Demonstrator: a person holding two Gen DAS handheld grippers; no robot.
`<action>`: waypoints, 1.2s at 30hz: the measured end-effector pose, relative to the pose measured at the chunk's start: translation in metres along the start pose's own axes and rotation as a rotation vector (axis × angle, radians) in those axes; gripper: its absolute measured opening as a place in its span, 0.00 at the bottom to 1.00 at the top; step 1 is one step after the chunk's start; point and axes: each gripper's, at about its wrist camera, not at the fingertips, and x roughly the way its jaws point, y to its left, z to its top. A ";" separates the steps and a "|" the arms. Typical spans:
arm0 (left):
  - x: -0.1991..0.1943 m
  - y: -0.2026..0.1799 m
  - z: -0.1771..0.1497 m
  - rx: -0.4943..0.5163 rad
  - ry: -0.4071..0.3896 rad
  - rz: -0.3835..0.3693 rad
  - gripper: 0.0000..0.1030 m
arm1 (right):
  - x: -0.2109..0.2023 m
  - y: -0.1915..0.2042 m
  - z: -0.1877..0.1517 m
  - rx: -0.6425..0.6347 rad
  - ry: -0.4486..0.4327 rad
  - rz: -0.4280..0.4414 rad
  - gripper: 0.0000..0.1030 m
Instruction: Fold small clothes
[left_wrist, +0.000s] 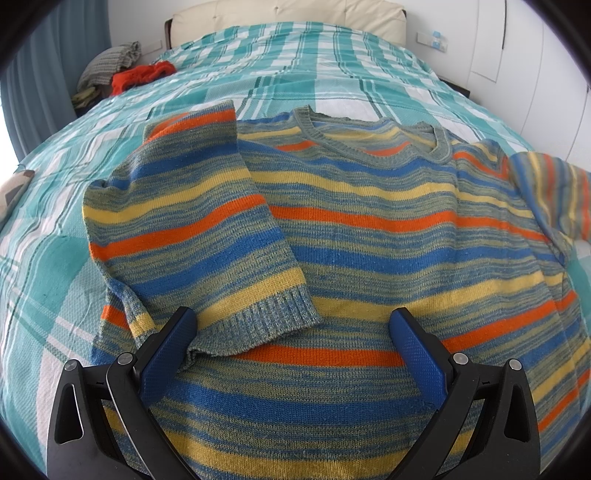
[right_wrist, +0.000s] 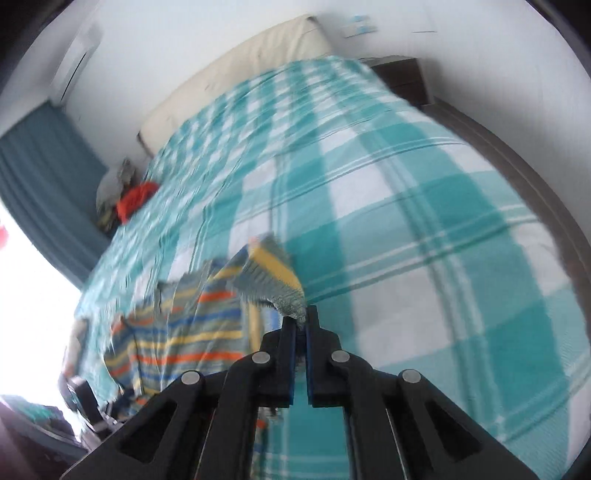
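One sleeve of the striped knit sweater (left_wrist: 369, 229) is already folded in: the left sleeve (left_wrist: 199, 229) lies across the chest with its ribbed cuff (left_wrist: 258, 321) near the middle of the body. The sweater lies face up on the bed (left_wrist: 314, 66), toward its foot edge, with the neckline pointing at the headboard. The left gripper (left_wrist: 295, 332) hovers just above the lower body of the sweater, its blue pads spread wide apart with nothing between them; one pad sits right beside the folded cuff.

The right sleeve (right_wrist: 271, 278) is the step in hand. The right gripper (right_wrist: 301, 321) has its jaws pressed together on the ribbed end of that sleeve, which is lifted off the plaid cover and looks blurred. By my reading the task is somewhere near its middle: the second sleeve has to be laid over the chest, and then the body folded up from the hem.

Each view fills a gap in the other. The left wrist view shows the whole sweater front and the finished first fold, but the lifted sleeve only as a smear at the right margin. The right wrist view shows the clamp on the cuff, yet only a blurred corner of the body. A pile of other clothes (left_wrist: 122, 70), red and grey, sits at the bed's far left corner.
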 end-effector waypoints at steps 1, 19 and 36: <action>0.000 0.000 0.000 0.000 0.000 0.000 1.00 | -0.014 -0.021 0.004 0.050 -0.011 -0.019 0.04; 0.000 0.000 0.000 0.000 -0.001 0.001 1.00 | -0.012 -0.148 -0.060 0.439 0.003 0.107 0.31; -0.001 0.000 0.000 -0.001 -0.001 0.002 1.00 | -0.034 -0.173 -0.037 0.274 0.137 -0.031 0.30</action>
